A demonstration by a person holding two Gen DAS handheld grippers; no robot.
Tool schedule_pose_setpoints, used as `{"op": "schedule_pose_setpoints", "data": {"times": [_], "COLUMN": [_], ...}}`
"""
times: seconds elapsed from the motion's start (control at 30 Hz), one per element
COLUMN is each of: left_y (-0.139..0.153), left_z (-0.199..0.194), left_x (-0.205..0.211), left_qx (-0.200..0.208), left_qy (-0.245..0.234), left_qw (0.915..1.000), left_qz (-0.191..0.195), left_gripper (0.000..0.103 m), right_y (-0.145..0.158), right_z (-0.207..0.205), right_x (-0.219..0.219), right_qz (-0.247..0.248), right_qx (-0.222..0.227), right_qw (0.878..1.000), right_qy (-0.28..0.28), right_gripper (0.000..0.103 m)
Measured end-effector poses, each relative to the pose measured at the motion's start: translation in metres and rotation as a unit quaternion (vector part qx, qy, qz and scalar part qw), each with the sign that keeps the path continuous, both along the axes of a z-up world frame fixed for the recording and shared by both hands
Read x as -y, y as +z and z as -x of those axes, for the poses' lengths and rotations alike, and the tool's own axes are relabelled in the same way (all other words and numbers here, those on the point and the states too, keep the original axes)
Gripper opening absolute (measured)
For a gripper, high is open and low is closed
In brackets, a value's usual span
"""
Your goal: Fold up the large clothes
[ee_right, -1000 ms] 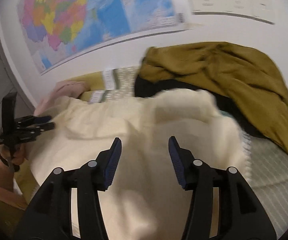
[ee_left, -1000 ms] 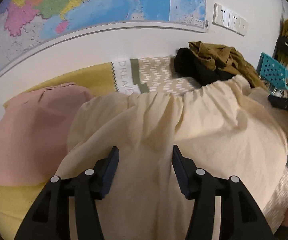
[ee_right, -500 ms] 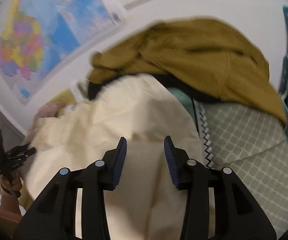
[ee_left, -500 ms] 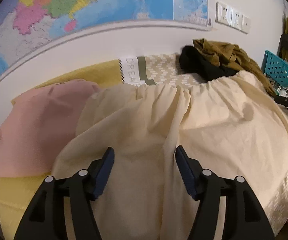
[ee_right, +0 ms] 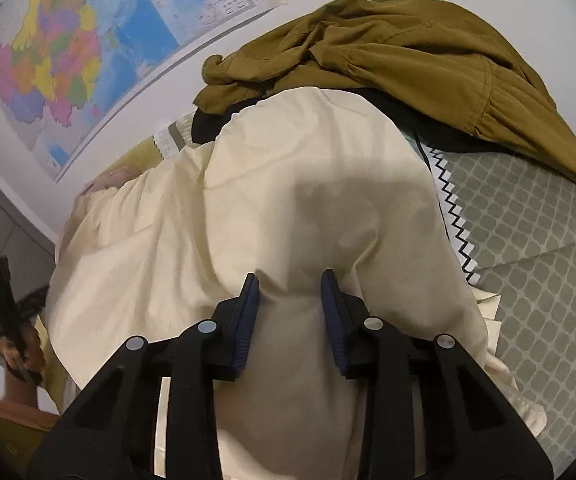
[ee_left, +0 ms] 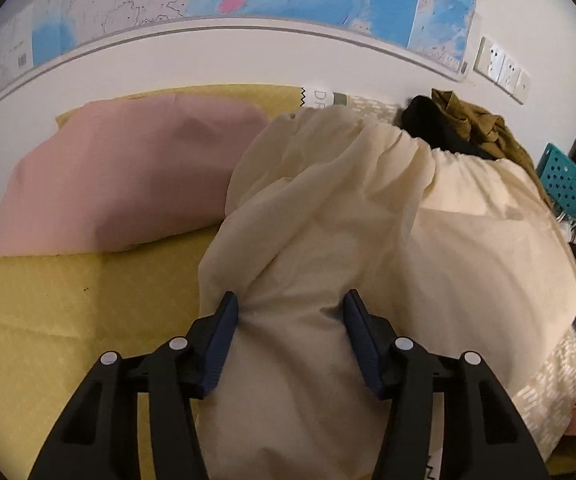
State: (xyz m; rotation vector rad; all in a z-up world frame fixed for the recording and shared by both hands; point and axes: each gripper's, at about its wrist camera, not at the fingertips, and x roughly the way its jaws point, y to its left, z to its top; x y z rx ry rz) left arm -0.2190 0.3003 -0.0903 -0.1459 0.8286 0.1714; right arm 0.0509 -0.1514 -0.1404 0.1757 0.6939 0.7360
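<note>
A large cream garment (ee_left: 367,220) with a gathered waistband lies spread over the bed. In the left wrist view my left gripper (ee_left: 289,296) rests on its near left edge; the jaws are closing and the fabric puckers between them, with a wide gap left. In the right wrist view the same cream garment (ee_right: 288,160) humps up between the fingers of my right gripper (ee_right: 288,276), whose jaws are closing and stand narrower. The left gripper (ee_right: 8,304) also shows at the far left of the right wrist view, held by a hand.
A pink pillow (ee_left: 120,184) lies on the yellow sheet (ee_left: 68,312) to the left. An olive garment (ee_right: 407,48) over a black one (ee_left: 427,120) is heaped by the wall behind. A green patterned quilt (ee_right: 527,240) covers the right side, beside a teal basket (ee_left: 563,184).
Both grippers have come lower onto the cream garment. The left one shifted toward its left edge, so the pillow and yellow sheet now show. The right jaws have narrowed around a fabric hump.
</note>
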Motion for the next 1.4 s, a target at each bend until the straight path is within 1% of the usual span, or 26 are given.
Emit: {"op": "schedule_pose_setpoints", "data": {"times": [0.03, 0.13, 0.2, 0.23, 0.3, 0.37, 0.4, 0.47, 0.5, 0.53, 0.57, 0.6, 0.63, 0.67, 0.73, 0.77, 0.83, 0.87, 0.9, 0.93, 1.0, 1.07, 1.17, 1.27, 1.33, 1.4], "left_y": [0.0, 0.007, 0.015, 0.019, 0.023, 0.022, 0.018, 0.008, 0.004, -0.001, -0.005, -0.007, -0.009, -0.01, -0.01, -0.01, -0.011, -0.011, -0.009, -0.008, -0.004, -0.001, -0.001, -0.003, -0.006, -0.011], "left_z": [-0.001, 0.005, 0.019, 0.027, 0.044, 0.057, 0.062, 0.065, 0.067, 0.066, 0.066, 0.066, 0.066, 0.065, 0.065, 0.064, 0.063, 0.063, 0.066, 0.07, 0.081, 0.093, 0.107, 0.113, 0.111, 0.102], "left_x": [0.001, 0.001, -0.002, -0.004, -0.005, -0.004, -0.003, 0.001, 0.001, -0.001, -0.005, -0.01, -0.014, -0.015, -0.017, -0.018, -0.019, -0.02, -0.021, -0.025, -0.032, -0.033, -0.028, -0.015, -0.005, 0.005], "left_qx": [-0.003, 0.006, 0.024, 0.031, 0.041, 0.035, 0.025, 0.009, 0.005, 0.002, 0.005, 0.012, 0.015, 0.015, 0.019, 0.016, 0.005, 0.0, 0.001, 0.002, 0.011, 0.016, 0.011, 0.002, 0.001, 0.0], "left_qy": [0.003, 0.009, 0.012, 0.013, 0.006, 0.001, -0.003, -0.005, -0.002, 0.005, 0.008, 0.01, 0.013, 0.015, 0.017, 0.019, 0.032, 0.04, 0.048, 0.057, 0.06, 0.055, 0.032, 0.005, -0.009, -0.023], "left_qw": [1.0, 0.9999, 0.9996, 0.9992, 0.9987, 0.999, 0.9994, 0.9998, 0.9999, 0.9998, 0.9995, 0.9989, 0.9986, 0.9989, 0.9993, 0.9993, 0.999, 0.9987, 0.9981, 0.9969, 0.9938, 0.9915, 0.987, 0.9844, 0.9807, 0.9752], "left_qz": [-0.004, 0.0, 0.014, 0.022, 0.029, 0.027, 0.023, 0.015, 0.014, 0.018, 0.031, 0.044, 0.049, 0.041, 0.028, 0.029, 0.032, 0.032, 0.04, 0.055, 0.093, 0.117, 0.157, 0.176, 0.195, 0.22], "left_gripper": [0.056, 0.059, 0.061, 0.062, 0.067, 0.067, 0.068, 0.068, 0.066, 0.064, 0.057, 0.054, 0.053, 0.053, 0.054, 0.055, 0.061, 0.066, 0.07, 0.072, 0.072, 0.074, 0.077, 0.078, 0.081, 0.082], "right_y": [0.002, 0.013, 0.02, 0.024, 0.029, 0.031, 0.031, 0.024, 0.017, 0.01, 0.004, 0.0, -0.003, -0.004, -0.005, -0.005, -0.005, -0.004, -0.002, 0.0, 0.003, 0.004, -0.001, -0.01, -0.017, -0.022], "right_z": [0.002, 0.011, 0.023, 0.031, 0.047, 0.063, 0.068, 0.073, 0.07, 0.065, 0.06, 0.057, 0.053, 0.052, 0.049, 0.049, 0.051, 0.053, 0.056, 0.06, 0.069, 0.08, 0.094, 0.103, 0.102, 0.097], "right_x": [0.0, 0.005, 0.013, 0.017, 0.02, 0.019, 0.018, 0.012, 0.009, 0.006, 0.004, 0.006, 0.007, 0.009, 0.011, 0.013, 0.014, 0.017, 0.02, 0.023, 0.031, 0.042, 0.06, 0.075, 0.082, 0.084], "right_qz": [0.001, -0.008, -0.025, -0.027, -0.025, -0.017, -0.009, 0.007, 0.013, 0.019, 0.017, 0.011, 0.004, 0.002, -0.007, -0.011, -0.017, -0.025, -0.034, -0.044, -0.056, -0.067, -0.085, -0.09, -0.103, -0.111], "right_qx": [-0.003, -0.002, 0.007, 0.014, 0.029, 0.044, 0.05, 0.051, 0.044, 0.036, 0.026, 0.02, 0.014, 0.01, 0.001, -0.002, -0.015, -0.022, -0.025, -0.027, -0.031, -0.039, -0.054, -0.073, -0.087, -0.094], "right_qw": [1.0, 1.0, 1.0, 1.0, 0.999, 0.999, 0.998, 0.998, 0.999, 0.999, 0.999, 1.0, 1.0, 1.0, 1.0, 1.0, 1.0, 0.999, 0.999, 0.998, 0.998, 0.997, 0.995, 0.993, 0.991, 0.989], "right_qy": [-0.002, -0.002, 0.0, 0.003, 0.012, 0.023, 0.025, 0.031, 0.029, 0.024, 0.022, 0.021, 0.017, 0.014, 0.014, 0.014, 0.014, 0.015, 0.016, 0.018, 0.019, 0.019, 0.016, -0.001, -0.004, -0.012], "right_gripper": [0.033, 0.044, 0.049, 0.05, 0.055, 0.057, 0.058, 0.058, 0.056, 0.053, 0.051, 0.046, 0.043, 0.04, 0.04, 0.04, 0.044, 0.049, 0.056, 0.058, 0.066, 0.072, 0.076, 0.078, 0.079, 0.085]}}
